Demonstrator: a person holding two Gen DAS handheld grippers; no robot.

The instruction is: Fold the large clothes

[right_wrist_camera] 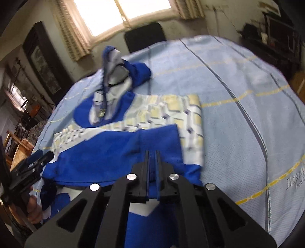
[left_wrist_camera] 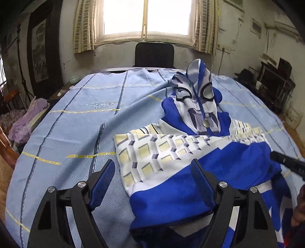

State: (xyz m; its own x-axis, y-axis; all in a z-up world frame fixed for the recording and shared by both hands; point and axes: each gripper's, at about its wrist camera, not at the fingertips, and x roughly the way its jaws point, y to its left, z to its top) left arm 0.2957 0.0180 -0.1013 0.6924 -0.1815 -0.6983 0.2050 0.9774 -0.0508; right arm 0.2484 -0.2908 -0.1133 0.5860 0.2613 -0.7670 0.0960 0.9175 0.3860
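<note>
**Loose hem on your left, thin pinch on your right**

Blue bedsheet [left_wrist_camera: 72,133] covers the whole bed, with a window [left_wrist_camera: 146,17] and a dark chair [left_wrist_camera: 154,54] behind it. The jacket [left_wrist_camera: 171,152] lies across the middle of that sheet, folded into a band: blue body toward you, checked panel behind it, hood [left_wrist_camera: 198,95] standing up at the far end.

Starting at your left, the left gripper [left_wrist_camera: 152,181] stands wide, holding nothing. 1 finger sits over the bare sheet, the other [left_wrist_camera: 202,183] over the blue cloth, so the jacket's near edge runs between them without being pressed. If you close here you may catch sheet along with the hem and drag the bedding into the fold.

Further right, the right gripper [right_wrist_camera: 152,162] is nearly closed, its 2 fingers almost together over the blue fold. Whether any cloth is pinched between them I cannot tell; the tips hide it. If it is only 1 layer, lifting could peel the fold open or let it slip.

Raising 1 side alone would probably skew the band, and the upright hood could topple sideways onto the checked panel.
</note>
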